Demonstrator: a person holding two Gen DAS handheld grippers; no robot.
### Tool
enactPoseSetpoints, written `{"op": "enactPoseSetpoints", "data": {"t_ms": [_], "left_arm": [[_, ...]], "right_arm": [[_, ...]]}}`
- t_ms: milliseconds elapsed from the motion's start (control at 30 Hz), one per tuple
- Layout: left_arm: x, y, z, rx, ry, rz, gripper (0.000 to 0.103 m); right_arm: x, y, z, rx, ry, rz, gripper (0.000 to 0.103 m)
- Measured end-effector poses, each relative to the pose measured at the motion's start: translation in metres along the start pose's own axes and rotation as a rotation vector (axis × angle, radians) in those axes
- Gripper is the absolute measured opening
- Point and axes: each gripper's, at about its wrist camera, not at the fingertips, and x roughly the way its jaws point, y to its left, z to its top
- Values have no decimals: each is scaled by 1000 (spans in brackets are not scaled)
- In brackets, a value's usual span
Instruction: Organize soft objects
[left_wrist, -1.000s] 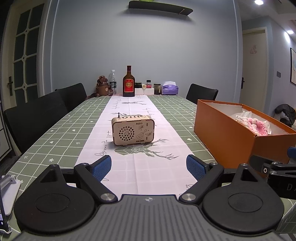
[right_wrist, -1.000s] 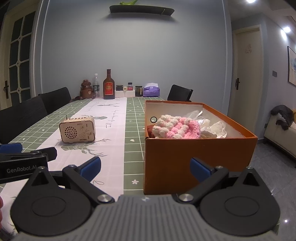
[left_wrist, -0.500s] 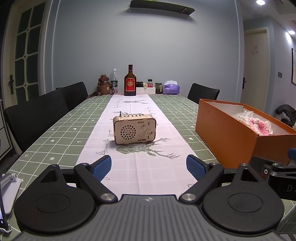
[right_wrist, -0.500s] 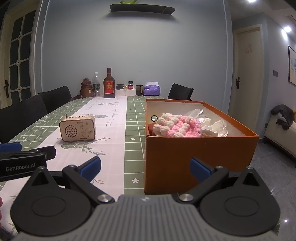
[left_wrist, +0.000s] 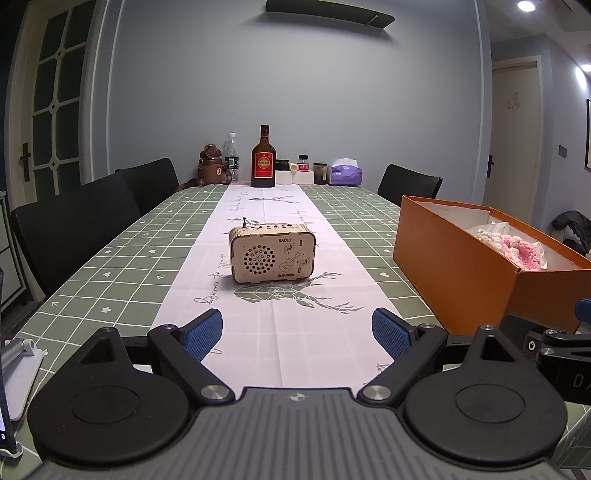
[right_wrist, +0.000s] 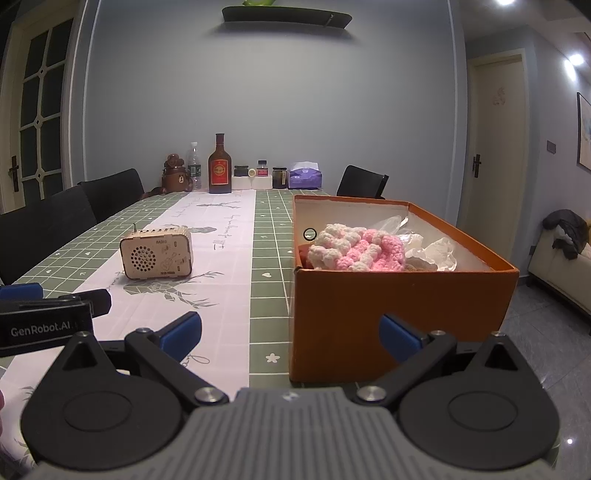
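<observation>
Left gripper (left_wrist: 296, 332) jaws wide, empty, facing wooden radio (left_wrist: 272, 257). Right gripper (right_wrist: 290, 334) wide, empty, before orange box (right_wrist: 402, 306); pink-white crochet item (right_wrist: 360, 248) inside, possibly hat.

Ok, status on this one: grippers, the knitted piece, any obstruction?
Left gripper open, empty. Right gripper open, empty, facing the orange box. Pink-and-white knitted piece inside box, beside crumpled plastic. Box wall stands between.

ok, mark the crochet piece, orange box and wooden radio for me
crochet piece (right_wrist: 364, 251), right wrist view, pink middle.
orange box (right_wrist: 399, 306), right wrist view, front wall.
wooden radio (left_wrist: 272, 254), left wrist view, front face.
</observation>
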Motion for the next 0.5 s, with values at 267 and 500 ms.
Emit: {"op": "enactPoseSetpoints", "data": {"t_ms": [267,500], "left_arm": [[-1,-1,0,4,-4,3,103],[-3,-1,0,8,-10,4,103]], "right_arm": [[0,1,-1,-3,-1,1,100],[-1,2,-1,-10,0,5,100]]}}
